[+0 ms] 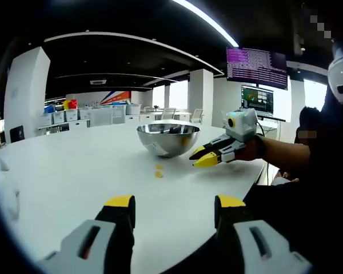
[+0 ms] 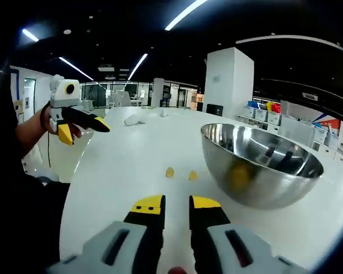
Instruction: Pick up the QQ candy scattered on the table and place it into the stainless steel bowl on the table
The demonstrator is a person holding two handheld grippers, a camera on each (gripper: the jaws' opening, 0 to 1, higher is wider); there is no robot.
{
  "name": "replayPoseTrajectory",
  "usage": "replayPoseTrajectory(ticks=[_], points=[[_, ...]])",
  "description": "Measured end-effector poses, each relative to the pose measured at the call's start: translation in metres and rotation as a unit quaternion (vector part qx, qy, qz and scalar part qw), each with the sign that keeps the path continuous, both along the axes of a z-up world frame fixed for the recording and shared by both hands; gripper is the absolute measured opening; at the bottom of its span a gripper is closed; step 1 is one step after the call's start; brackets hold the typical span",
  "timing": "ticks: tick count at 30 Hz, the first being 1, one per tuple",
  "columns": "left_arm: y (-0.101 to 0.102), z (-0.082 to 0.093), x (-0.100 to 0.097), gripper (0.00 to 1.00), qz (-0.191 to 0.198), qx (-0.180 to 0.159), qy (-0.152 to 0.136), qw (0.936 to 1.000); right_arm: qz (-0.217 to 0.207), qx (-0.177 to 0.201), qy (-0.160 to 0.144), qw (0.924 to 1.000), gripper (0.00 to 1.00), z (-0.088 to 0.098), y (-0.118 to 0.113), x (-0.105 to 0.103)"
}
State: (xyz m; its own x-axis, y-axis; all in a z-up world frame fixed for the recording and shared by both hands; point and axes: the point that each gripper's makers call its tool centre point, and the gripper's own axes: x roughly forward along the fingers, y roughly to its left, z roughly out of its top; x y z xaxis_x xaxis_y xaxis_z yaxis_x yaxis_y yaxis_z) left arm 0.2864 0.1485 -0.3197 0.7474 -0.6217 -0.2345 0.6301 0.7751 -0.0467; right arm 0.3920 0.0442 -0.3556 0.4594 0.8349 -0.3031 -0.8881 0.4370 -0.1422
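Note:
A stainless steel bowl (image 1: 167,138) (image 2: 263,165) stands on the white table (image 1: 74,171) (image 2: 120,165). Two small yellow candies (image 1: 158,170) (image 2: 170,172) lie just in front of it, side by side and close together. My left gripper (image 1: 175,202) hangs low over the near table edge, open wide and empty. It also appears at the left of the right gripper view (image 2: 83,128), held by a hand. My right gripper (image 2: 177,204) points at the candies with its jaws only a little apart and nothing between them. In the left gripper view it (image 1: 203,157) hovers right of the bowl.
The person's arm (image 1: 280,151) and dark body take up the right side, past the table edge. Small white objects (image 2: 134,120) lie on the far table, and another white thing (image 1: 3,188) sits at the left. Wall screens (image 1: 256,67) and storage bins (image 1: 60,116) are far behind.

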Motion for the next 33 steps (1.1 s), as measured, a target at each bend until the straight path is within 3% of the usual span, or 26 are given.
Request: replayPoseTrajectory(ticks=[6, 10, 15, 24, 33], points=[[0.011, -0.001, -0.004, 0.56, 0.008, -0.003, 0.001, 1.0000, 0.014, -0.002, 0.005, 0.9999, 0.18, -0.007, 0.041, 0.014], [0.022, -0.002, -0.005, 0.56, 0.018, -0.003, 0.002, 0.9998, 0.019, -0.009, 0.011, 0.9997, 0.18, -0.014, 0.053, 0.019], [0.031, -0.003, -0.005, 0.56, 0.029, -0.005, 0.004, 0.9996, 0.018, -0.012, 0.012, 0.9997, 0.18, -0.015, 0.059, 0.025], [0.029, -0.005, -0.003, 0.56, 0.028, -0.007, 0.006, 0.9996, 0.021, -0.015, 0.015, 0.9996, 0.17, -0.018, 0.060, 0.025], [0.024, -0.002, -0.003, 0.56, 0.025, -0.003, 0.004, 0.9997, 0.025, -0.013, 0.014, 0.9995, 0.08, -0.019, 0.061, 0.024]])
